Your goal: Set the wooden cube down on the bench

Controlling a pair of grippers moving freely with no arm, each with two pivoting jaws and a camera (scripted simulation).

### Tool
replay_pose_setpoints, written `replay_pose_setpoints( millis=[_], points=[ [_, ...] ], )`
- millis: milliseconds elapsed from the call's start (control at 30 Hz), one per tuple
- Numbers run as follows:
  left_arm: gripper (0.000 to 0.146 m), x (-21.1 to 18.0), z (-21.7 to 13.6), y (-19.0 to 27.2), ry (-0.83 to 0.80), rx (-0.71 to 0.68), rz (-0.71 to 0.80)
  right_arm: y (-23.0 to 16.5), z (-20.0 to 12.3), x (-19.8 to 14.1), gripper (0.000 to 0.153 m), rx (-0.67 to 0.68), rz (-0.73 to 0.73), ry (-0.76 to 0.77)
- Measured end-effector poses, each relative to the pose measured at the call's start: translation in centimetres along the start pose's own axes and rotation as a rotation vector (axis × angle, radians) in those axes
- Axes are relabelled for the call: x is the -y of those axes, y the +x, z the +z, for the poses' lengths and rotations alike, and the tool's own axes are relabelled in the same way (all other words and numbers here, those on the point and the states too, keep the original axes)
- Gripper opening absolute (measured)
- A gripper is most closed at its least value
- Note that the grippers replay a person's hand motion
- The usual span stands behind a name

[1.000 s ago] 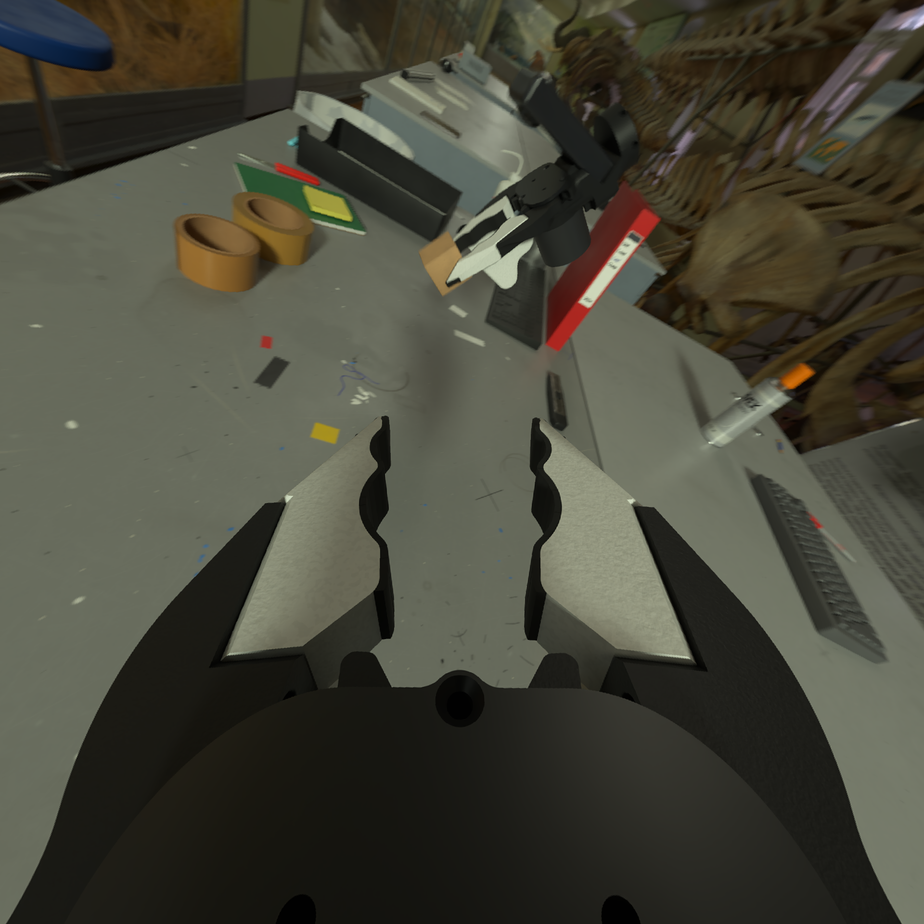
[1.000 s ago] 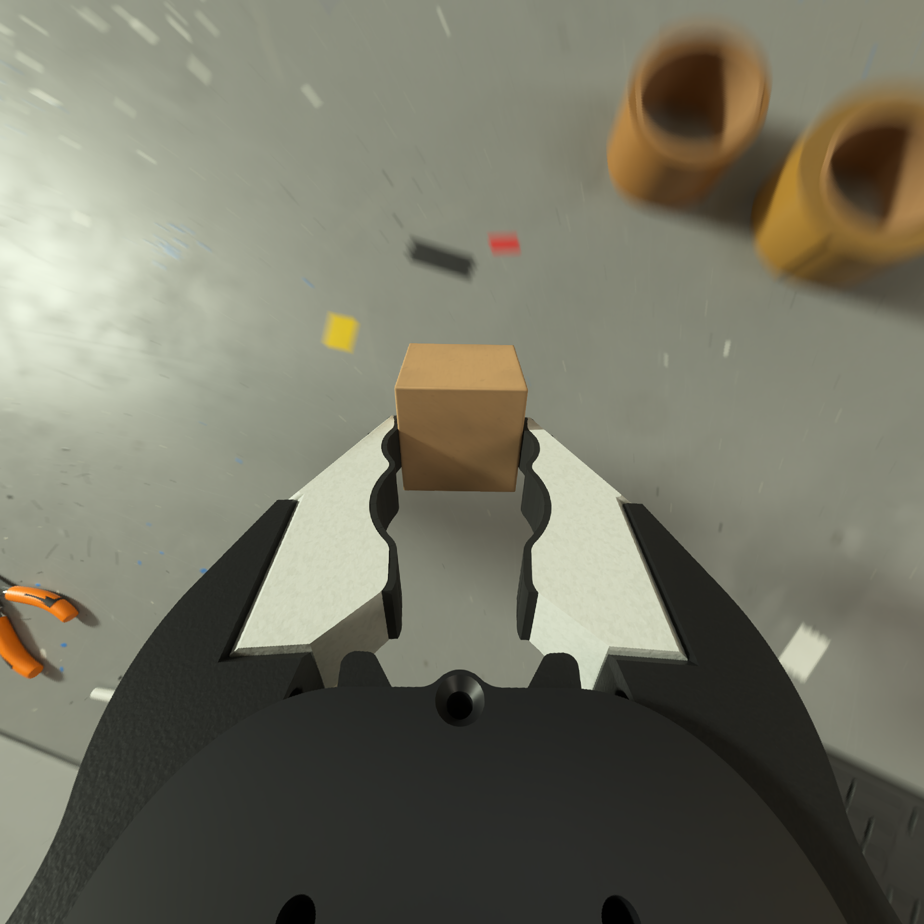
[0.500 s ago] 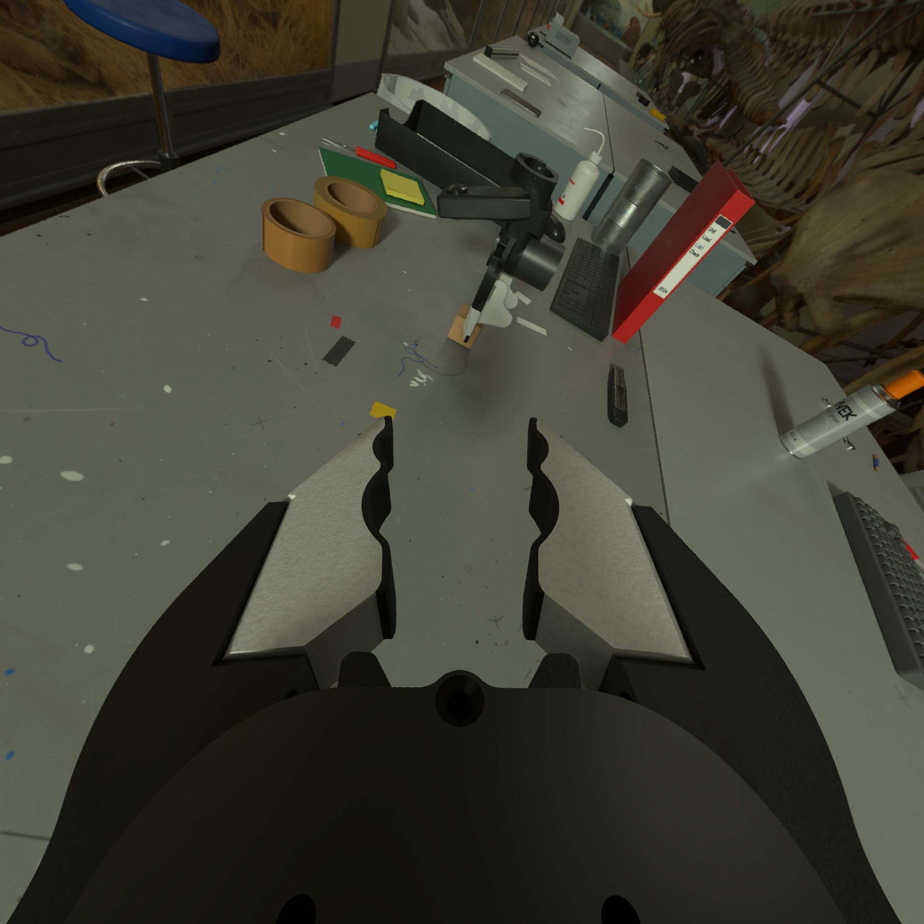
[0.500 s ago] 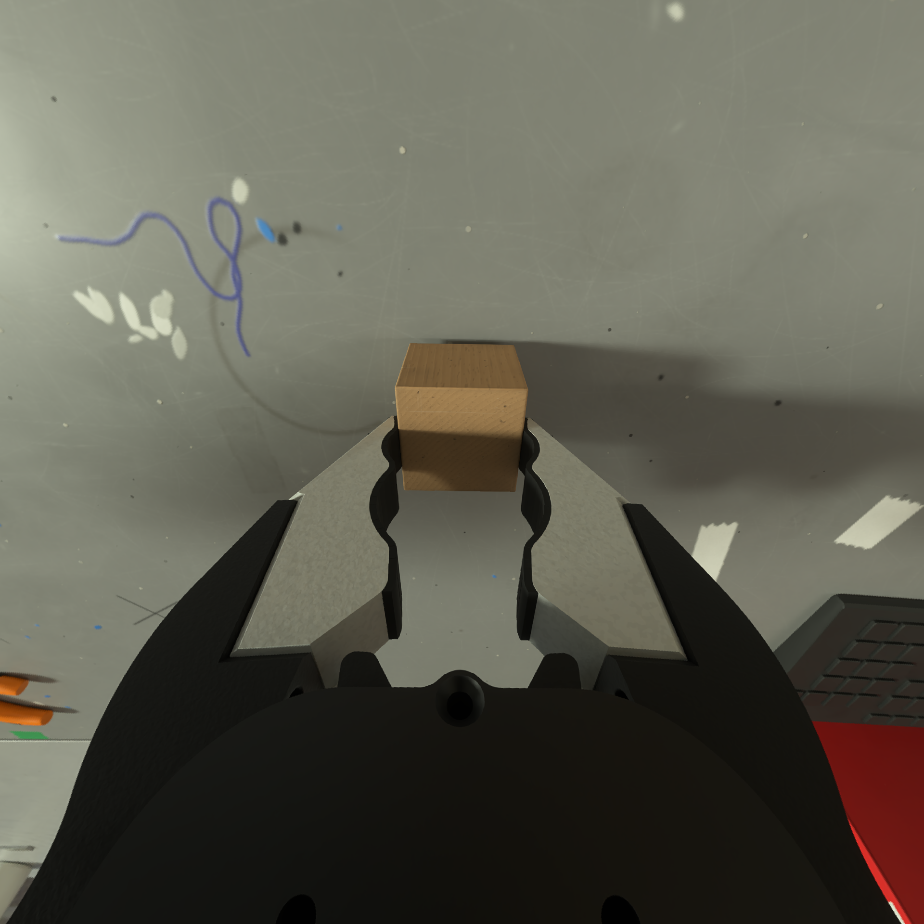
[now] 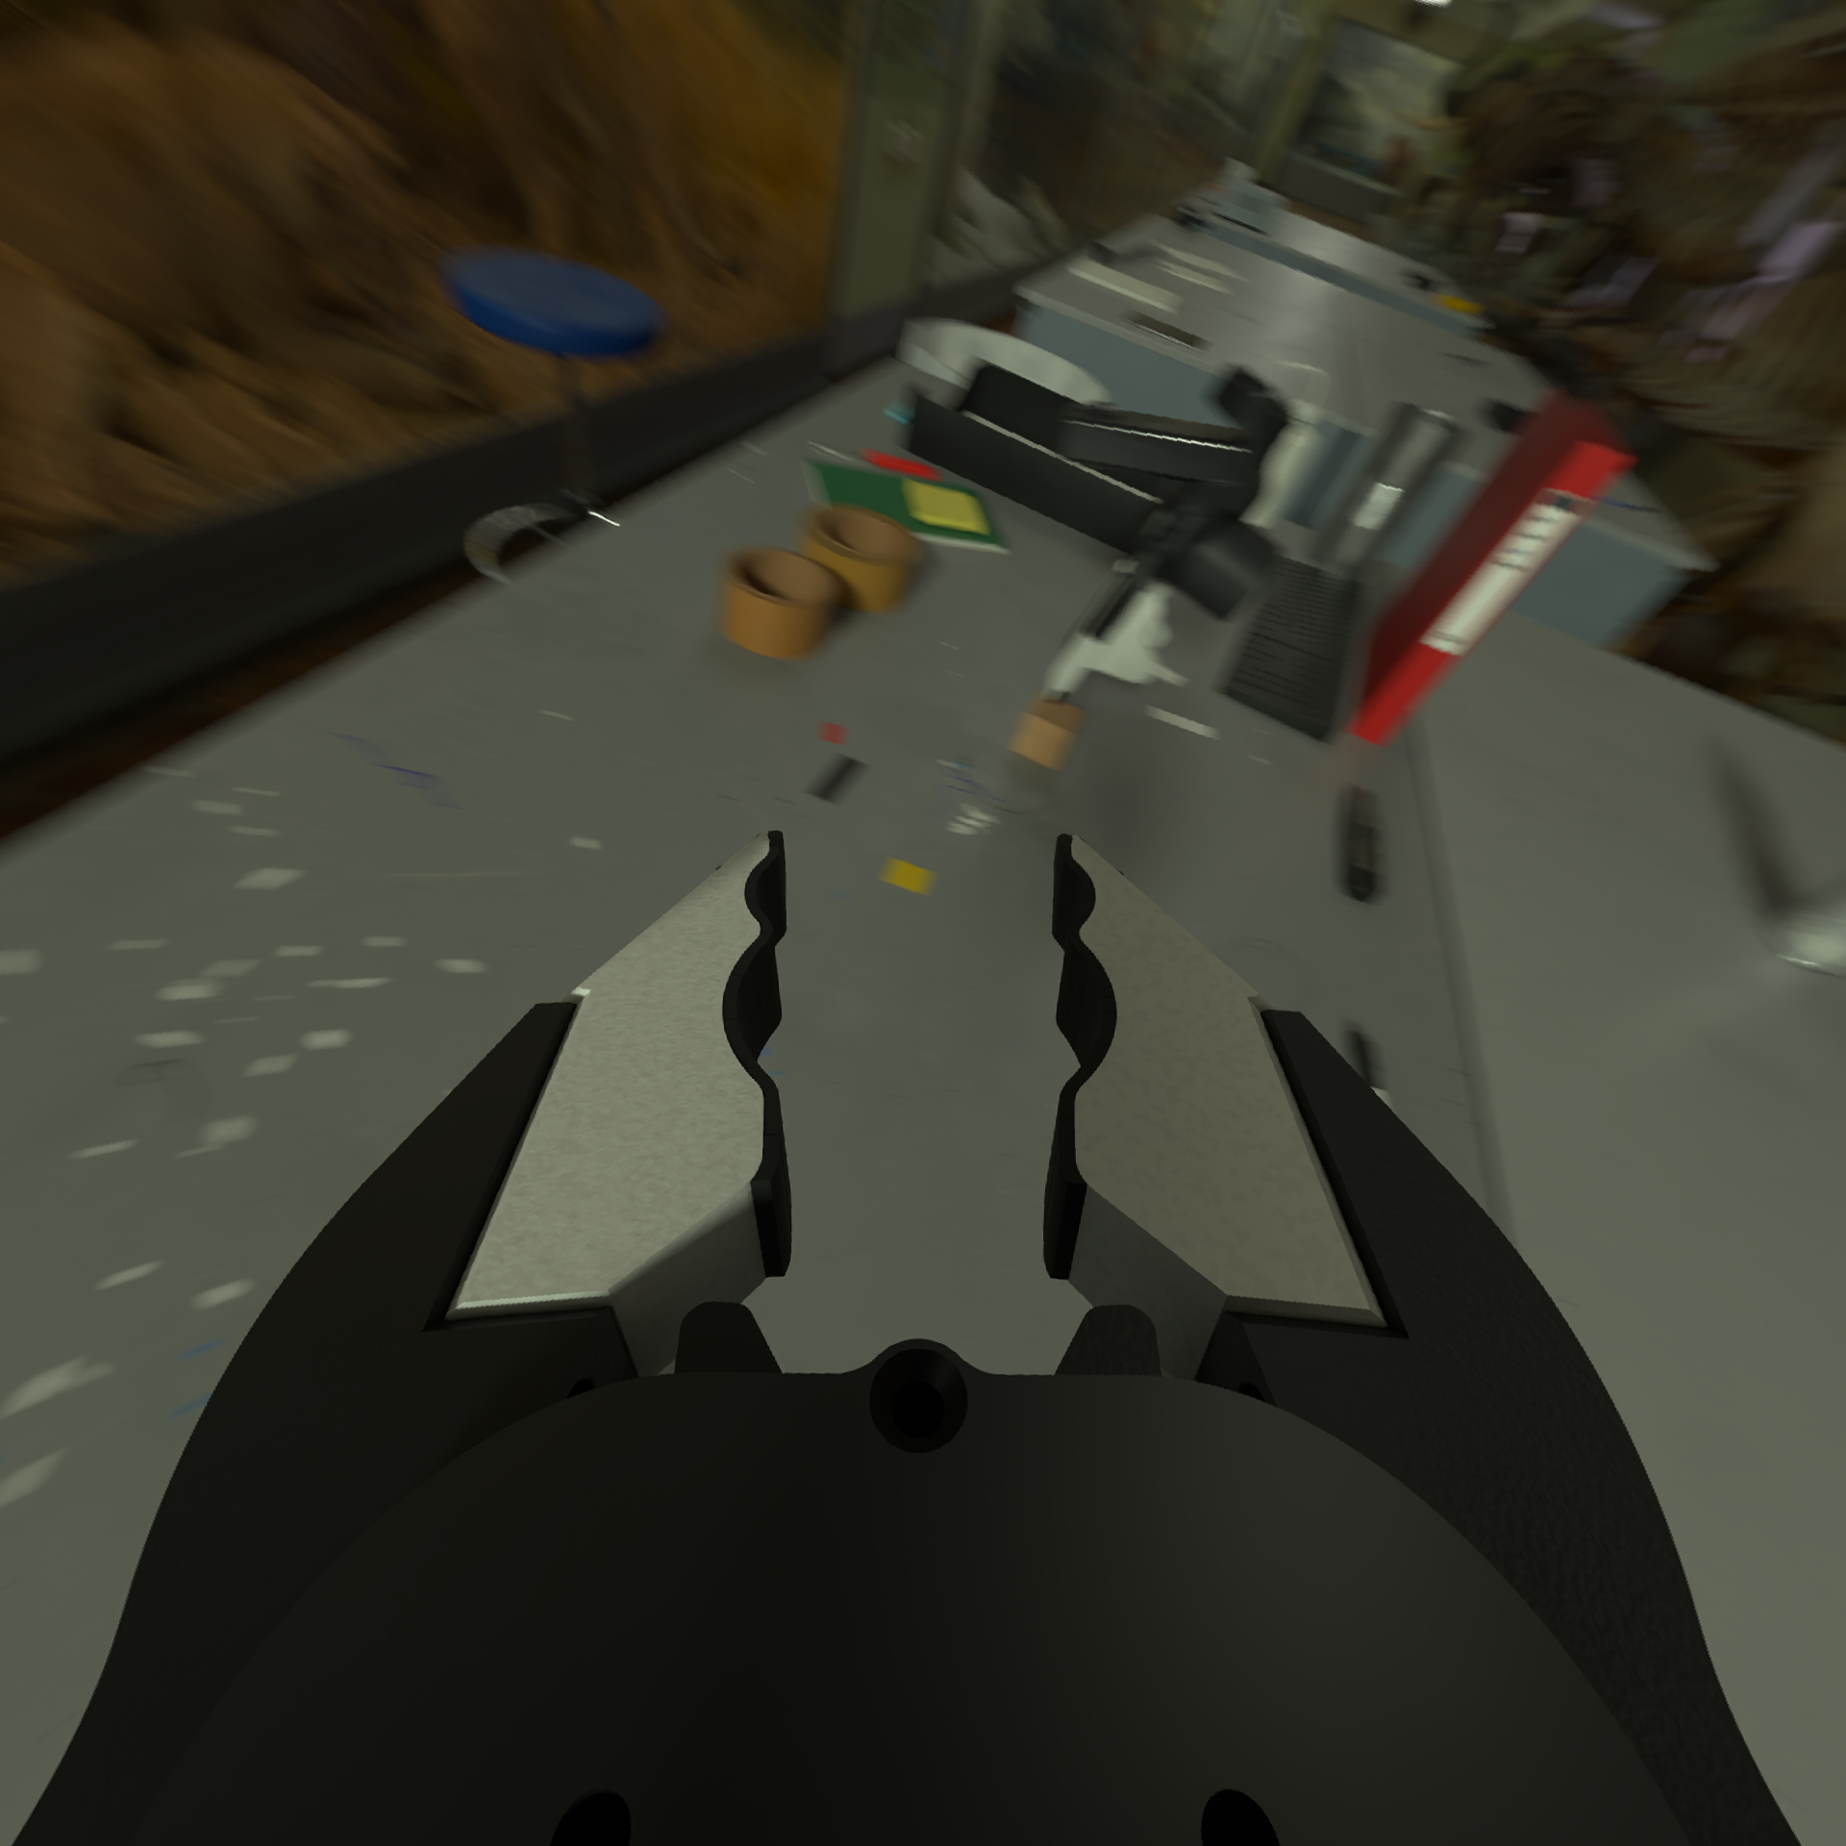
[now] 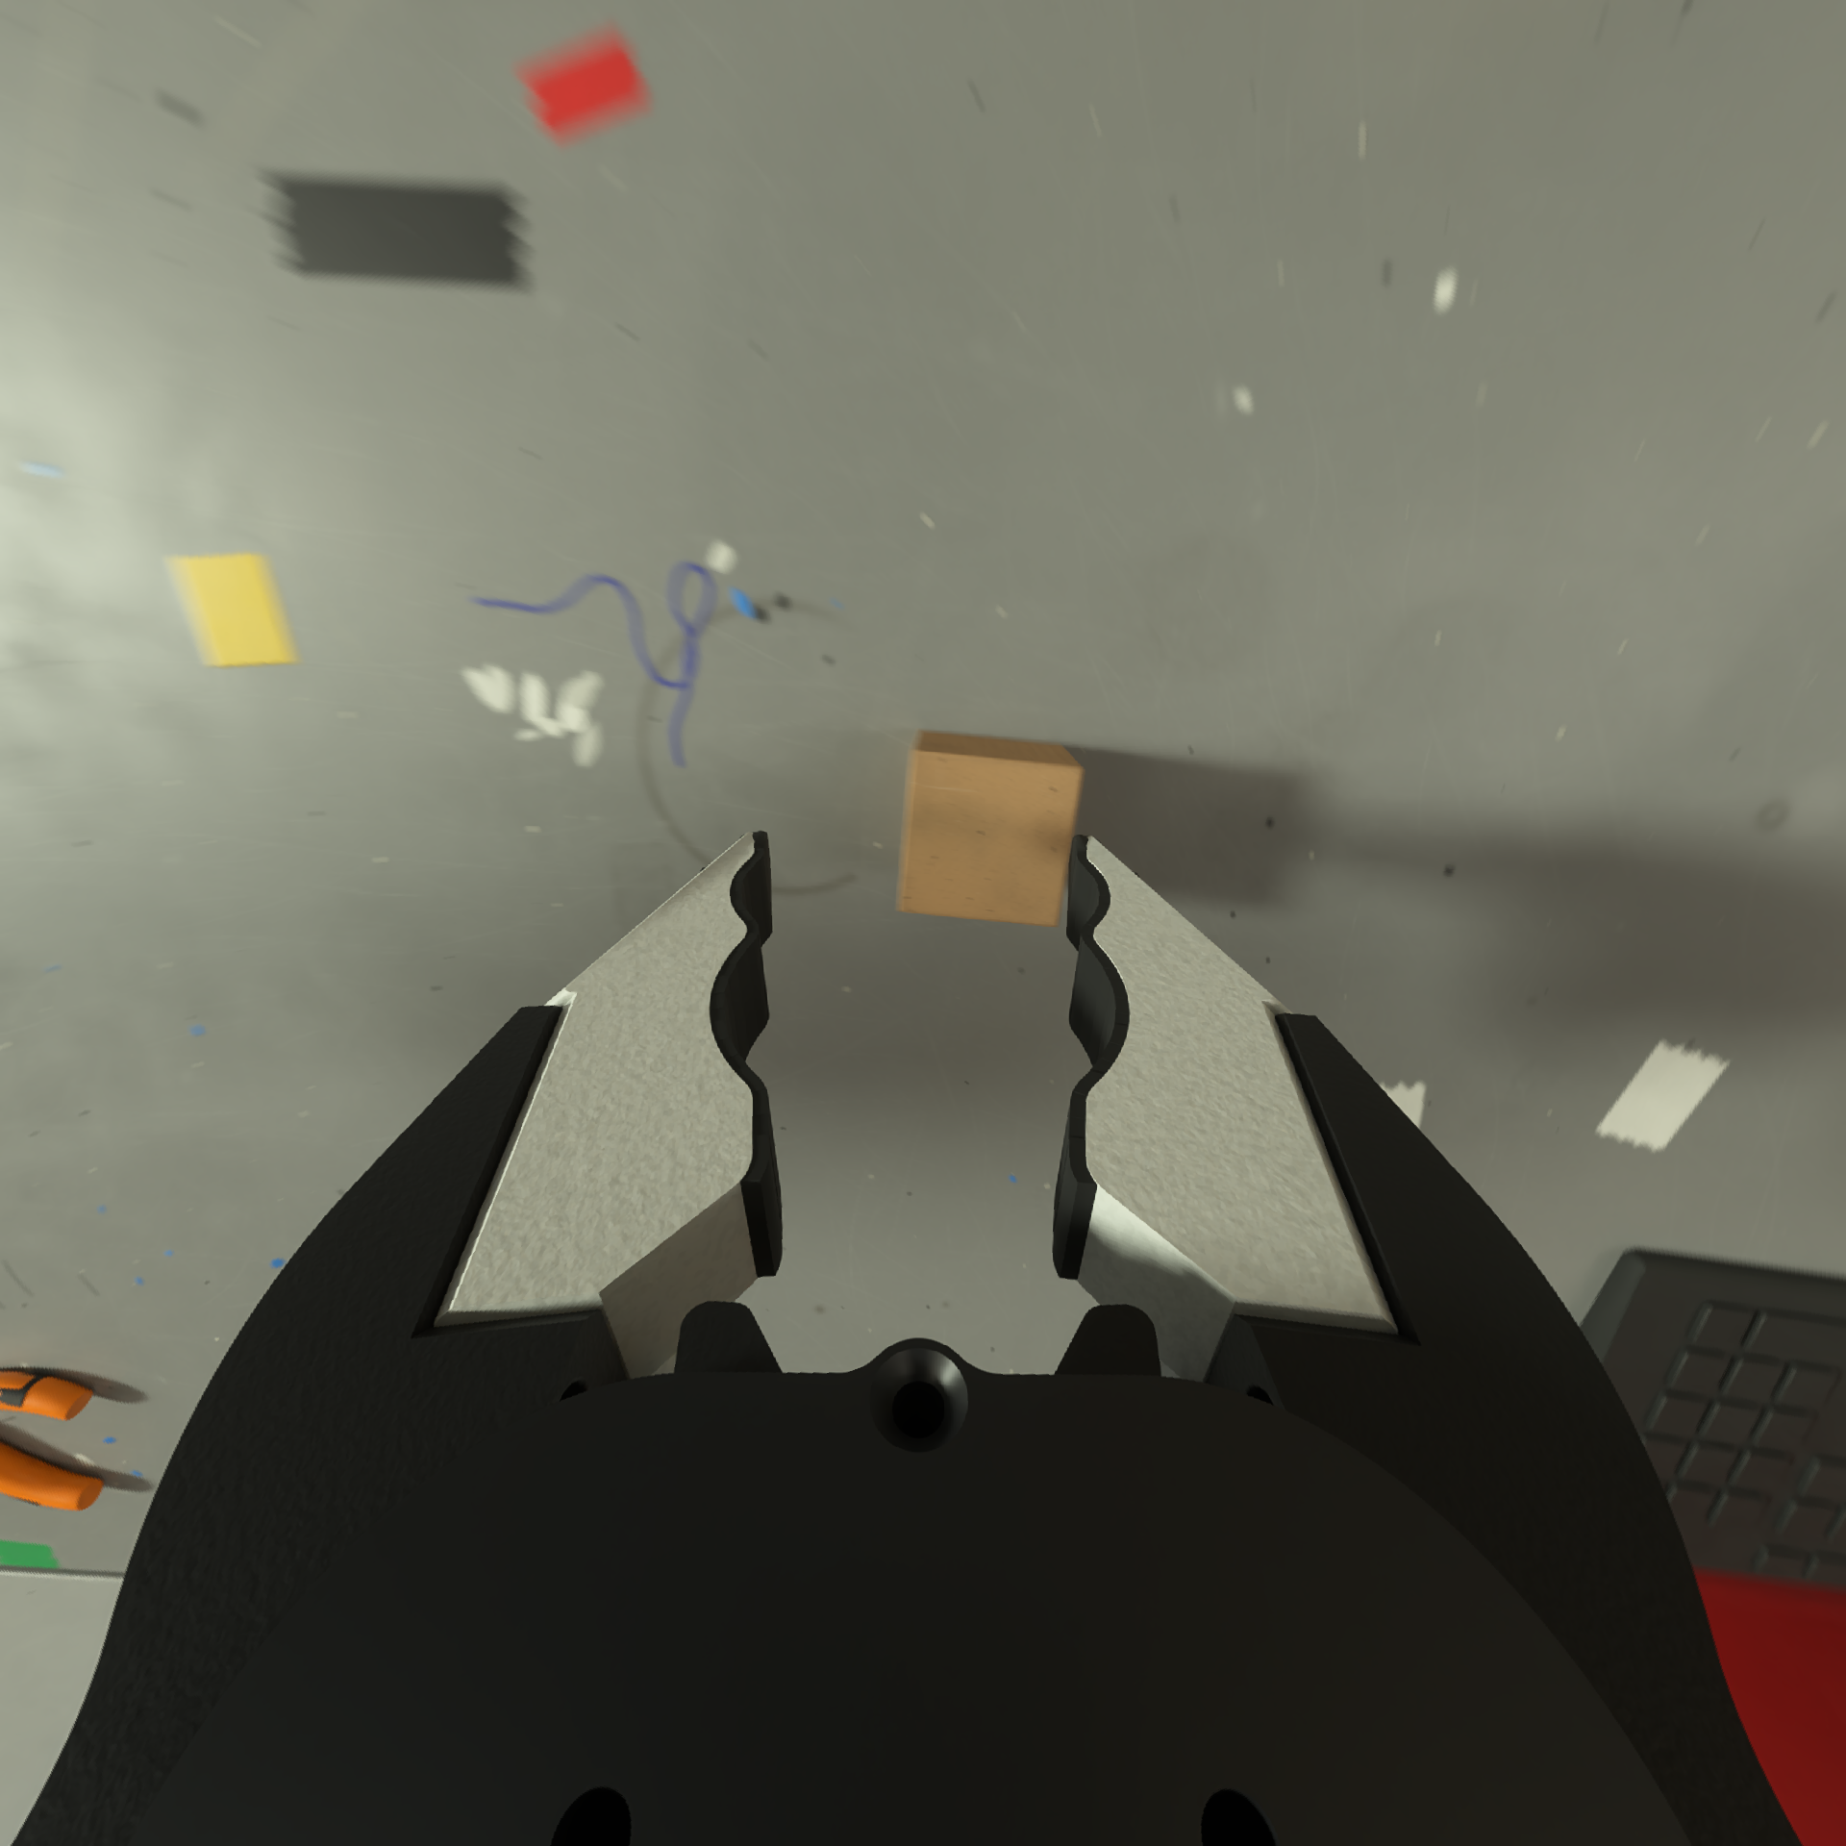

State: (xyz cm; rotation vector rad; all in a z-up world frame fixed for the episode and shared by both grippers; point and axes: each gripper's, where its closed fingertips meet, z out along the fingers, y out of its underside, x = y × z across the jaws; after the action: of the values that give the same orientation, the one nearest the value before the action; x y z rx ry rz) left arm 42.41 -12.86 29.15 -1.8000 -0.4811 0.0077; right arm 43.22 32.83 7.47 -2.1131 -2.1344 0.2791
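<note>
The wooden cube rests on the grey bench, free of the fingers. My right gripper is open and empty, above the cube, which lies just past its tips toward the right finger. In the left wrist view the cube sits on the bench with the right gripper pointing down just above it. My left gripper is open and empty, well short of the cube over bare bench.
Two brown tape rolls, a green pad, a black tray, a black keyboard and a red binder lie beyond the cube. Orange pliers lie at the left in the right wrist view. A blue stool stands off the bench.
My right gripper has opened and let go of the cube, which now rests on the bench, and has pulled up. My left gripper has drawn back, its view blurred by motion.
</note>
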Motion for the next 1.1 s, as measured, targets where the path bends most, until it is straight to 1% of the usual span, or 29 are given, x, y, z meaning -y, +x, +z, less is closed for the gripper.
replay_pose_setpoints(
  millis=[33,100,167,233,267,300,367,433,500,567,600,667,733,800,900,967,1033,1100],
  points=[
    [0.053,0.6,-1.8,-1.2,0.034,0.083,0.04,-0.8,-1.2,0.6,0.059,0.014,-0.027,0.057],
    [0.046,1.1,-5.7,-4.4,0.064,0.313,0.133,-2.3,-3.2,1.4,0.057,0.036,-0.083,0.15],
    [0.04,0.1,-9.2,-7.7,0.032,0.542,0.25,-3.4,-4.5,1.7,0.056,0.038,-0.123,0.198],
    [0.037,-1.9,-11.5,-10.9,-0.049,0.707,0.365,-4.3,-4.9,1.8,0.055,0.041,-0.155,0.208],
    [0.035,-3.1,-12.2,-12.6,-0.101,0.78,0.38,-4.7,-4.8,1.7,0.055,0.045,-0.171,0.203],
    [0.032,-4.6,-12.8,-14.3,-0.172,0.844,0.351,-5.0,-4.7,1.7,0.055,0.047,-0.185,0.194],
    [0.03,-7.6,-13.4,-17.4,-0.349,0.944,0.196,-5.5,-4.1,1.6,0.055,0.046,-0.202,0.169],
    [0.029,-10.4,-12.7,-19.3,-0.467,0.947,0.029,-5.6,-3.5,1.4,0.056,0.037,-0.212,0.141],
    [0.023,-12.2,-11.5,-21.0,-0.5,0.923,-0.086,-5.6,-3.0,1.4,0.056,0.025,-0.215,0.119],
    [0.017,-13.6,-11.2,-22.9,-0.522,0.968,-0.122,-5.7,-2.7,1.3,0.055,0.027,-0.224,0.102],
    [0.017,-14.3,-11.4,-23.9,-0.541,1.003,-0.122,-6.0,-2.5,1.2,0.055,0.039,-0.231,0.096],
    [0.022,-15.5,-11.8,-25.2,-0.569,1.06,-0.155,-6.2,-2.4,1.3,0.055,0.048,-0.241,0.091],
    [0.031,-16.7,-11.7,-25.8,-0.58,1.051,-0.235,-6.3,-2.3,1.3,0.055,0.043,-0.247,0.089],
    [0.035,-17.7,-11.6,-26.2,-0.584,1.025,-0.316,-6.4,-2.2,1.3,0.055,0.042,-0.248,0.083],
    [0.035,-19.0,-11.5,-26.7,-0.592,1.011,-0.399,-6.5,-2.0,1.1,0.055,0.046,-0.254,0.068],
    [0.033,-19.8,-11.4,-27.1,-0.606,1.015,-0.427,-6.7,-1.9,0.8,0.054,0.06,-0.265,0.053],
    [0.034,-20.6,-11.6,-27.4,-0.646,1.04,-0.446,-6.9,-1.9,0.8,0.054,0.058,-0.274,0.051],
    [0.045,-21.5,-11.7,-27.5,-0.698,1.065,-0.471,-7.0,-2.0,0.8,0.054,0.061,-0.278,0.055]
  ],
)
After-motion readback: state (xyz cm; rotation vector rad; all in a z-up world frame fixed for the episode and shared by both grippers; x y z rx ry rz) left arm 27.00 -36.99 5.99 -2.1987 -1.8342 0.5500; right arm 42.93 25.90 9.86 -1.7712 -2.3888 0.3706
